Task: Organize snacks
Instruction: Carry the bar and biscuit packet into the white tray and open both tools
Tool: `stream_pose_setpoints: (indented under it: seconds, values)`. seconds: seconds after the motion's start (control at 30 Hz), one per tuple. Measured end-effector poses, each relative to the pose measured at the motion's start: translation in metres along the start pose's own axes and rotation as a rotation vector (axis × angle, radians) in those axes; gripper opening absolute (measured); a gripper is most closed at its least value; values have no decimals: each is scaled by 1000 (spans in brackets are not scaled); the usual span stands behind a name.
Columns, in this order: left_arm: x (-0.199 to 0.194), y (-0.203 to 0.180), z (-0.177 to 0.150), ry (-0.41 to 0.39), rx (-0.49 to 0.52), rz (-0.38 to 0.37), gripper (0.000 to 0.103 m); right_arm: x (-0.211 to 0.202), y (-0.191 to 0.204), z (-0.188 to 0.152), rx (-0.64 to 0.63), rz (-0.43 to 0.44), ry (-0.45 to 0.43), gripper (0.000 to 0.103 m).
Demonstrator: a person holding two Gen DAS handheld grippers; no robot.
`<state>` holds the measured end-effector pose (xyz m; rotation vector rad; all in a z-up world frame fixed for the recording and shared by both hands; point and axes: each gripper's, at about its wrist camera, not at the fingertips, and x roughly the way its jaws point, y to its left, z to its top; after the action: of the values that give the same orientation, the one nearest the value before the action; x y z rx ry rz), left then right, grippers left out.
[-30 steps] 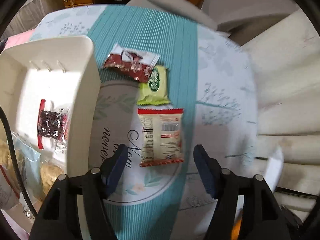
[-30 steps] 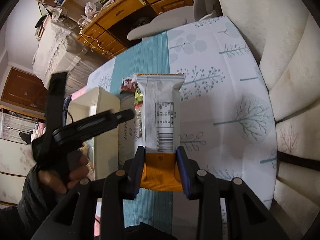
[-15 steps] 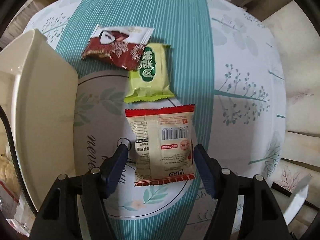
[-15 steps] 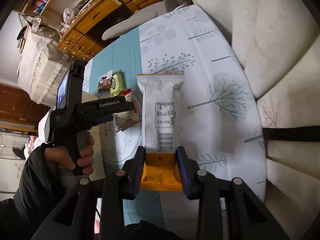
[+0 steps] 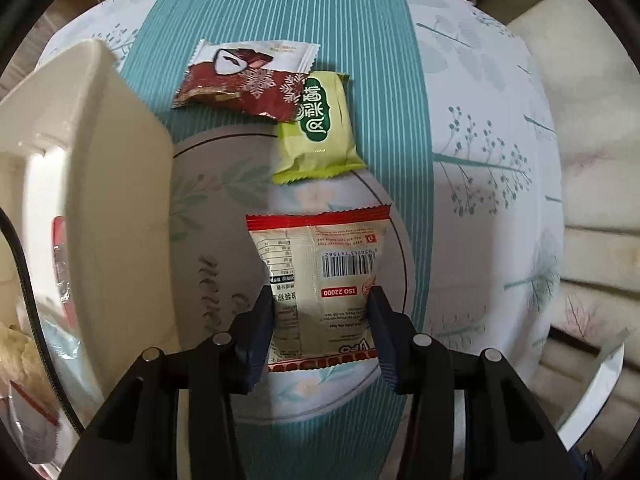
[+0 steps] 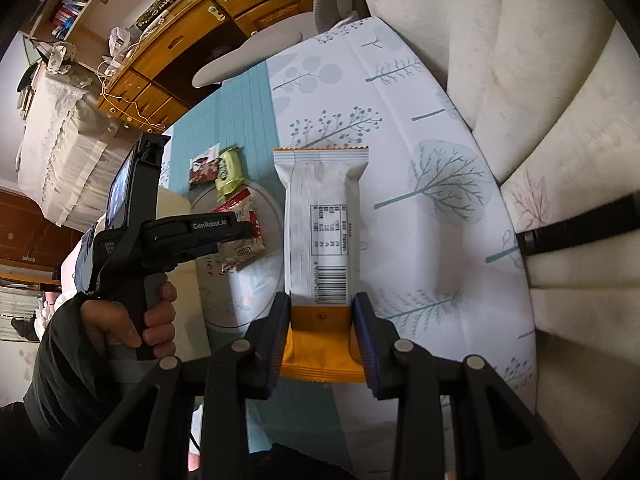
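left gripper (image 5: 322,314) tipped steeply down, closing on red-edged packet (image 5: 320,280)

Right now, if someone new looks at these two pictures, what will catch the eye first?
First the two held snacks. The right gripper is shut on the orange end of a long white snack bar that stands up in the middle of its view. The left gripper is closing its jaws around a red-edged packet on the round placemat. Just beyond lie a green packet and a dark red one, beside the cream bin.

A wooden cabinet (image 6: 188,44) (drawers shut) stands behind a cream sofa (image 6: 520,60).
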<state>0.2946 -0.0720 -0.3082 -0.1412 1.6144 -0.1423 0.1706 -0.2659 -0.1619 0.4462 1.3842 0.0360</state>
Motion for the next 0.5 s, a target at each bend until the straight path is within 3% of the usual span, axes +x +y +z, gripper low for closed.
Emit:
stream_pose_setpoints:
  seconds: [0.17, 0.5]
  values:
    - [-34, 10, -20, 9, 82, -70, 44, -7, 25, -14, 5, -11, -33, 33]
    - [-122, 39, -57, -68, 210, -178, 44, -18, 88, -46, -3, 0, -91, 33]
